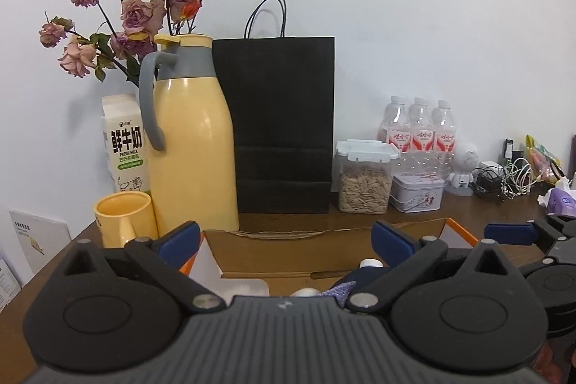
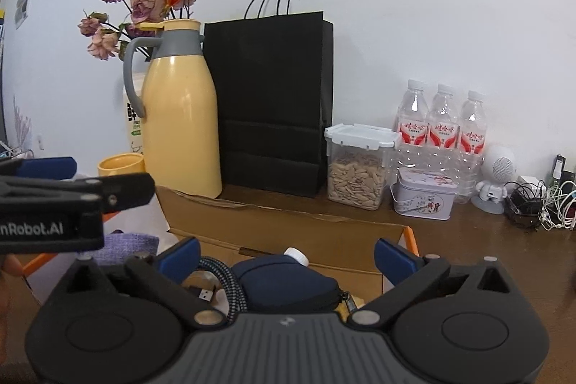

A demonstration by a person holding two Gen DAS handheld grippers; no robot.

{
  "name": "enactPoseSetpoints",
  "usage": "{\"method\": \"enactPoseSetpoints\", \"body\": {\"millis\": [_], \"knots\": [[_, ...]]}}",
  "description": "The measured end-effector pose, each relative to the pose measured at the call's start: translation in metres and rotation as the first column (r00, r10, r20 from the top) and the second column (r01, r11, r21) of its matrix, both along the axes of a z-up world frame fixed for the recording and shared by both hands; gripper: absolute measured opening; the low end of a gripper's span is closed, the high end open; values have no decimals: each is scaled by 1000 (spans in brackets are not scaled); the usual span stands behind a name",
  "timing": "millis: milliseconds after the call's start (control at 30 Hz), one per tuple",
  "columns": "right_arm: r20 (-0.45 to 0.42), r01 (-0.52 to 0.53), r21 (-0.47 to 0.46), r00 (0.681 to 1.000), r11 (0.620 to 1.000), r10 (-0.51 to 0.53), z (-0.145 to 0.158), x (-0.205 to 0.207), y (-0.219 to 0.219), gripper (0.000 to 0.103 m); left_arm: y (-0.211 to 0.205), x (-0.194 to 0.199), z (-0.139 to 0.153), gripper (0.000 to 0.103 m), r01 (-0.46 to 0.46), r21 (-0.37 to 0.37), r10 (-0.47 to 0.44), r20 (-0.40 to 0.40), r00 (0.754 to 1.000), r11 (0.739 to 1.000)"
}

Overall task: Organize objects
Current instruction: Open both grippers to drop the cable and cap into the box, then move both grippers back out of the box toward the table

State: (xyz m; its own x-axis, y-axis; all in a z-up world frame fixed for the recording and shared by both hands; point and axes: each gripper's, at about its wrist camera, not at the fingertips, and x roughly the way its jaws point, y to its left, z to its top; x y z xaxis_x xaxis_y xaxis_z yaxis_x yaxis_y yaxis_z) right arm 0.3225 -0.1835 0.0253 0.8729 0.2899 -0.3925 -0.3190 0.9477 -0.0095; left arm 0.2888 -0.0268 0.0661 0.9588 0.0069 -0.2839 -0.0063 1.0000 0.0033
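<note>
Right gripper [image 2: 286, 258]: jaws spread wide, nothing between the pads. Directly beneath lies a dark blue zip pouch [image 2: 288, 287] inside the open cardboard box [image 2: 288, 236], beside a braided USB cable [image 2: 221, 279] and a white bottle cap [image 2: 297, 255]. The pouch looks soft, light and yielding; a pinch across its bulging middle should hold, with the zipper pull avoided. The cable is limp and likely to trail. Left gripper [image 1: 284, 240]: jaws likewise released and empty, over the same box, near a purple cloth [image 1: 342, 287]. Behind the box stand a yellow thermos jug [image 1: 192, 139] and a black paper bag [image 1: 282, 125].
</note>
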Motion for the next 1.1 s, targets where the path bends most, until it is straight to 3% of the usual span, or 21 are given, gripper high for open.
{"method": "enactPoseSetpoints", "body": {"millis": [367, 667, 1100], "knots": [[7, 13, -3, 1000, 1000, -13, 6, -6, 0, 103, 1, -7, 4, 103, 2, -13, -2, 8, 1000, 1000], [39, 10, 1, 999, 1000, -10, 22, -38, -5, 103, 2, -42, 20, 103, 18, -15, -18, 58, 998, 1000], [-26, 30, -23, 999, 999, -31, 4, -110, -21, 103, 9, -103, 14, 103, 34, 21, -34, -17, 999, 999]]}}
